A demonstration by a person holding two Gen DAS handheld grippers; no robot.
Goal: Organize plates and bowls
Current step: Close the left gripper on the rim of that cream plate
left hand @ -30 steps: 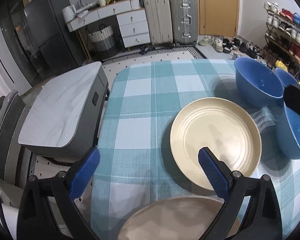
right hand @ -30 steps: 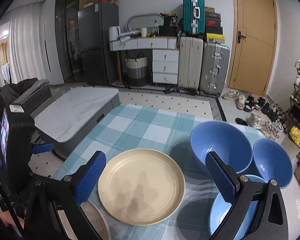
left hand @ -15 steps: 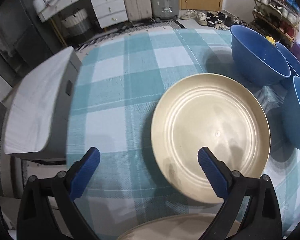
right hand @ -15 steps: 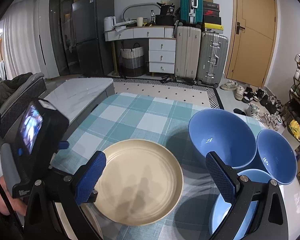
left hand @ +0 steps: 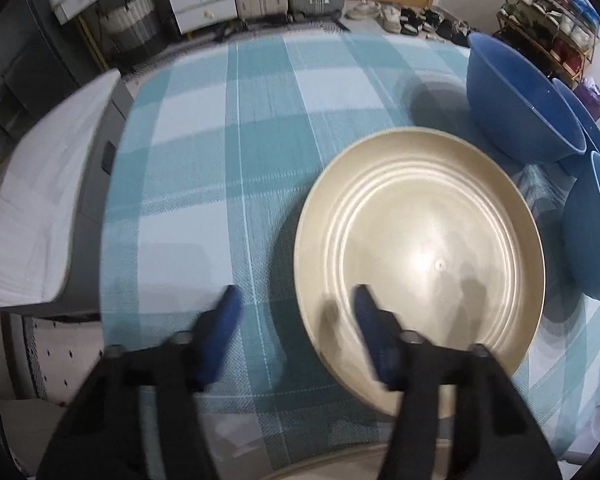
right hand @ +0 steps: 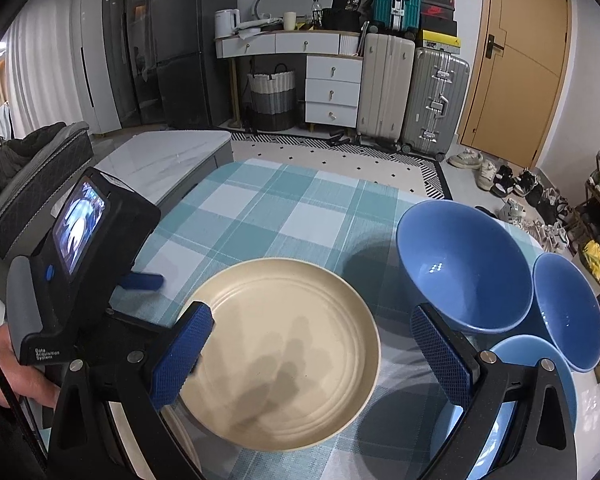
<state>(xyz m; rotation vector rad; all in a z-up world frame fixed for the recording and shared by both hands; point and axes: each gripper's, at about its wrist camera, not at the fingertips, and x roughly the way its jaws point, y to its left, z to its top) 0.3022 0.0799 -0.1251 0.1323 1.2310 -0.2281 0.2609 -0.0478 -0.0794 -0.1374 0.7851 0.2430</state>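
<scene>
— Where's the plate?

— The cream plate [left hand: 420, 264] lies flat on the checked tablecloth [left hand: 220, 128], near the table's near edge. The left gripper [left hand: 296, 300] is down at its left rim, jaws partly apart: one blue finger [left hand: 370, 312] over the plate, the other on the cloth just beside it. Nothing is clamped.

— And the other hand?

— The right gripper [right hand: 312, 332] hangs above the same plate, jaws spread wide, holding nothing.

— The bowls?

— Three blue ones to the plate's right: a big bowl [right hand: 460, 264], a smaller bowl [right hand: 568, 312] touching it, and a third bowl [right hand: 540, 376] nearest us. A second plate [left hand: 380, 464] peeks in at the bottom edge.
</scene>
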